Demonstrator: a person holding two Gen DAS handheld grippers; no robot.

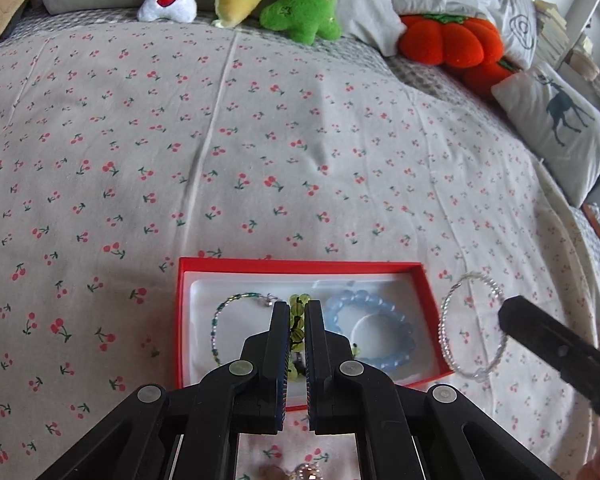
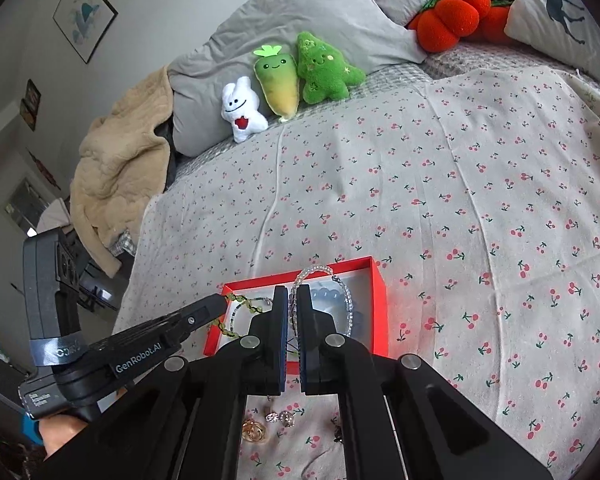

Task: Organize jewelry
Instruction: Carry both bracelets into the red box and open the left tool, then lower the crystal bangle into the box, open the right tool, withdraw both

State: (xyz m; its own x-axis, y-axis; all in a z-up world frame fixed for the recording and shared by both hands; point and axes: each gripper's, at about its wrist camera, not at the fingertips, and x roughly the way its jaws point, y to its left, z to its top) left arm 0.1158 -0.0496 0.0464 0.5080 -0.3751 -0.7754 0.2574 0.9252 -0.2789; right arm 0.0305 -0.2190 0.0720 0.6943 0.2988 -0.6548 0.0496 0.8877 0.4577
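Observation:
A red box [image 1: 300, 266] with a white lining lies on the cherry-print bedsheet. In it are a thin teal-and-silver bracelet [image 1: 220, 312] on the left and a blue bead bracelet [image 1: 380, 308] on the right. My left gripper [image 1: 296, 306] is shut on a green bead bracelet [image 1: 300, 299] over the middle of the box. The right wrist view shows that left gripper [image 2: 220, 304] with the green bead bracelet [image 2: 236, 312] hanging from its tip. My right gripper [image 2: 294, 296] is shut on a clear bead bracelet [image 2: 318, 268]. In the left wrist view the right gripper [image 1: 504, 316] holds this clear bead bracelet [image 1: 443, 324] just right of the box.
Small loose pieces, among them a gold ring [image 2: 256, 428] and sparkly earrings [image 2: 286, 418], lie on the sheet in front of the box. Plush toys [image 2: 292, 80], an orange pumpkin cushion [image 1: 448, 40] and pillows line the far side of the bed. A beige blanket [image 2: 116, 176] hangs at the left.

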